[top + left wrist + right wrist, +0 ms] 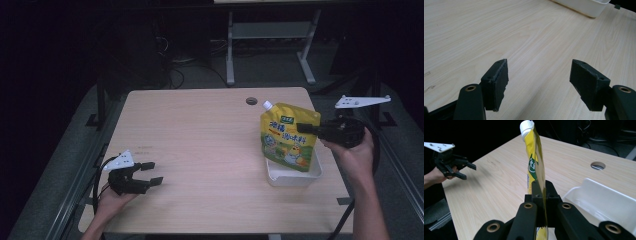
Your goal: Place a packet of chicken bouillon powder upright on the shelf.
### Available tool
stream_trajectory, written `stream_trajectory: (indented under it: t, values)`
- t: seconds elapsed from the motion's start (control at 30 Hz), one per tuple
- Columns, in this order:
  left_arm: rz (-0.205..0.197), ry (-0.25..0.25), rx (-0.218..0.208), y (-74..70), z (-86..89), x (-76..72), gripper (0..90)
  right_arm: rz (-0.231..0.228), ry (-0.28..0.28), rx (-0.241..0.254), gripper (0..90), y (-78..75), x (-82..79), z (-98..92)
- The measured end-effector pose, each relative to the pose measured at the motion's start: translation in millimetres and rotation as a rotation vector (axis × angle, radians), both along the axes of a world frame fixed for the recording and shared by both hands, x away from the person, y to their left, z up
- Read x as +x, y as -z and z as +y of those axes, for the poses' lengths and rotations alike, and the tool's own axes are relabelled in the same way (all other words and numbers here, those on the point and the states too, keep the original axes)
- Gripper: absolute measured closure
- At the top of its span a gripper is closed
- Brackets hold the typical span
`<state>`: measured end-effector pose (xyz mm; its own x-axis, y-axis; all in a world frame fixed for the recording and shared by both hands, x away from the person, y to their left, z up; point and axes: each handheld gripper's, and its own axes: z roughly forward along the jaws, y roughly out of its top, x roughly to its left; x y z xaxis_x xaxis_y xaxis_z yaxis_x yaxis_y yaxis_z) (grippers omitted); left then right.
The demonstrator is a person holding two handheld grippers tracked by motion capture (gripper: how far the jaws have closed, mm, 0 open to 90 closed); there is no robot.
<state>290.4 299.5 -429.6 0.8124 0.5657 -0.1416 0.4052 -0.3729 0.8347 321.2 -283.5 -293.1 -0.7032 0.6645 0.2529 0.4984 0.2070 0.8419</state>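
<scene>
In the high view, the right tool point(306, 128) at right of frame pinches a yellow seasoning pouch point(288, 135), upright over the white tray point(294, 176) on the desk point(200, 150); the left tool point(152, 172) gapes empty at lower left. The left gripper view shows spread jaws above bare wood. In the right gripper view, jaws clamp the pouch's edge at centre.

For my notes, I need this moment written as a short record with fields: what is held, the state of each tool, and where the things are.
held item: yellow spout pouch, white cap up
right tool: shut on one edge of the pouch, holding it upright above the tray
white tray: on the table near its right edge, below the pouch
left tool: open, nothing between its jaws, low over the table's near left part
table: light wood, round cable hole at the far side
</scene>
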Motion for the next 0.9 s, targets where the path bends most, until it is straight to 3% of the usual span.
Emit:
stream_trajectory:
  t: [0.2, 0.47, 0.9]
  values:
    - [-0.001, 0.0, 0.001, 0.8, -0.9, 0.3, 30.5, 0.011, 0.02, -0.024, 89.2, 3.5, -1.1, -7.9]
    - [0.0, -0.001, 0.001, 0.8, -1.9, 0.1, 30.5, 0.018, 0.018, -0.015, 89.1, 7.8, -1.2, -11.8]
    - [0.002, 0.001, 0.0, 1.2, -0.9, 0.6, 30.5, 0.06, 0.024, -0.019, 88.9, 28.0, 3.5, -13.5]
